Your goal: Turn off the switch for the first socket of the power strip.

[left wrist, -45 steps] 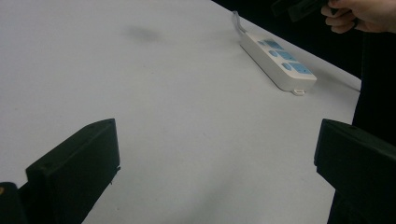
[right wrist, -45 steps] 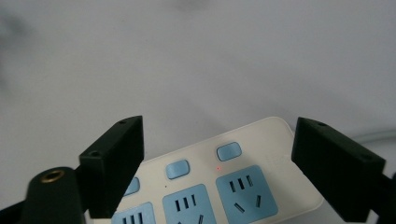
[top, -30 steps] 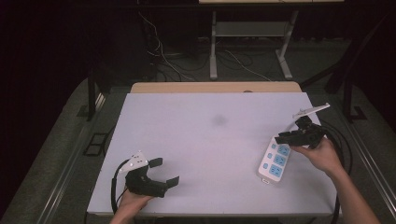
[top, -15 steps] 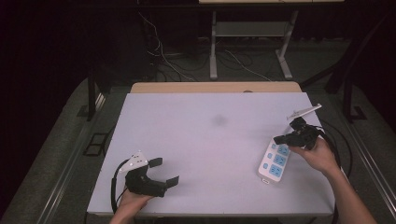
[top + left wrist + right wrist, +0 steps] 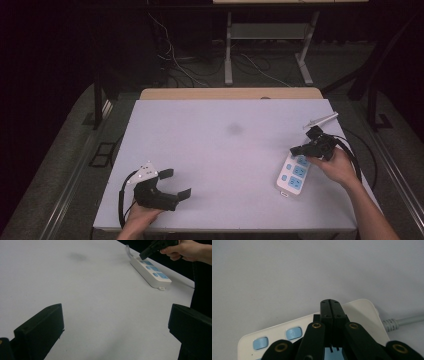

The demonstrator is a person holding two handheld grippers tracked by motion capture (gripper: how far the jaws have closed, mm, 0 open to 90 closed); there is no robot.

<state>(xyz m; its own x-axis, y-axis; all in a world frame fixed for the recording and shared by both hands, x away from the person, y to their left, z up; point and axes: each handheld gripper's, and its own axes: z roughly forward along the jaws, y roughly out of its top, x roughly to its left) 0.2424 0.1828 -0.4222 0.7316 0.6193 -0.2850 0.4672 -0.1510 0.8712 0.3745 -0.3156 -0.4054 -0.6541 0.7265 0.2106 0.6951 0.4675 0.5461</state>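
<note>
The power strip (image 5: pixel 293 174), white with blue sockets, lies near our table's (image 5: pixel 215 150) right edge. Our right gripper (image 5: pixel 296 149), jaws pressed together and empty, hangs over its far end. Our left gripper (image 5: pixel 176 183) rests wide apart, near-left, holding nothing.

Left tongs (image 5: pixel 177 183) spread wide; right tongs (image 5: pixel 330 305) pressed together.

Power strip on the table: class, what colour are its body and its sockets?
The power strip has a white body with light blue sockets and buttons, clearest in the left gripper view.
</note>
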